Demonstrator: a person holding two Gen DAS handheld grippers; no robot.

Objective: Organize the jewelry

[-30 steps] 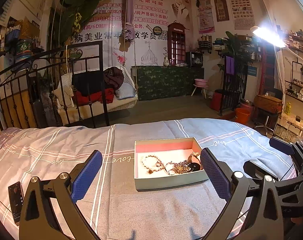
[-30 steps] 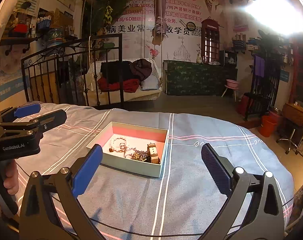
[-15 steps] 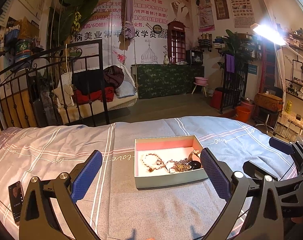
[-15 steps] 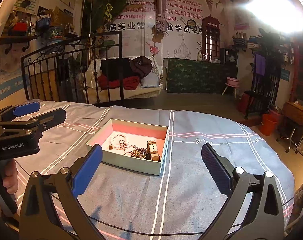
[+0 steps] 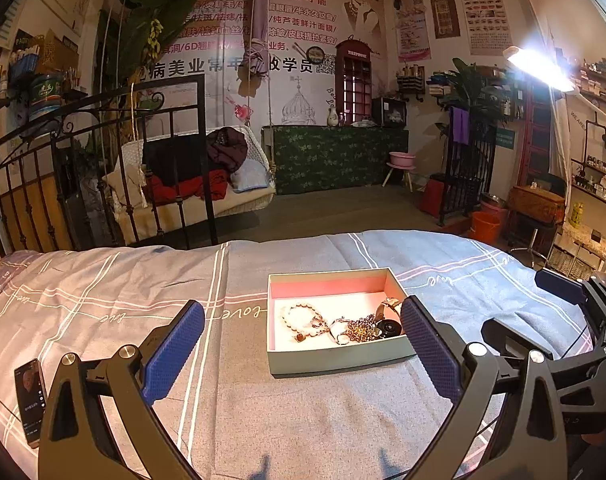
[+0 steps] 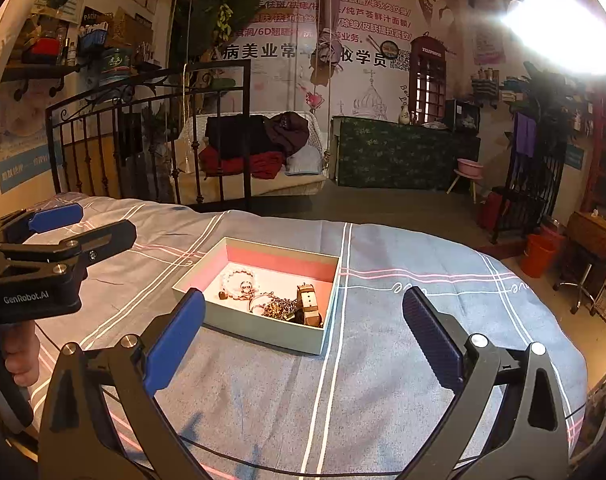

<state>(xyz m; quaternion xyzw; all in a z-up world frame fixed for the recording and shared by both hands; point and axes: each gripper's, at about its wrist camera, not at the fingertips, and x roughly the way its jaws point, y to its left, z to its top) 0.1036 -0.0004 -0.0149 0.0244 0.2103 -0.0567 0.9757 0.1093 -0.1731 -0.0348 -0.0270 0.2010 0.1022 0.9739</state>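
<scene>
Left claw (image 5: 303, 344): we hold it low over the bed, spread wide with nothing between its blue pads, so that the box sits framed ahead of it.
Right claw (image 6: 303, 320): we hold it gaping and empty as well, aimed at the box from the other side; either one could reach in, we judge.
Phone (image 5: 31, 400): it lies face up on the bedspread at the near left, well apart from the box, probably set aside out of the working space.
Bedspread (image 5: 263, 420): grey-blue with white and pink lines, it gives a soft, flat place for the box.
Box (image 5: 339, 358): a shallow, lidless, pale-green box with a pink inside stands on the bed just beyond both claws.
Jewelry (image 5: 343, 326): all of it lies inside the box, namely a pale bead bracelet (image 6: 239, 278), a tangled dark beaded chain (image 6: 277, 307) and a watch (image 6: 309, 305) against the right-hand wall.
Stage: the pieces are gathered yet overlapping, which fits either a heap awaiting sorting or items just collected; we cannot tell which.
Beyond: an iron bedframe (image 5: 103, 140), then a swing seat piled with clothes.
</scene>
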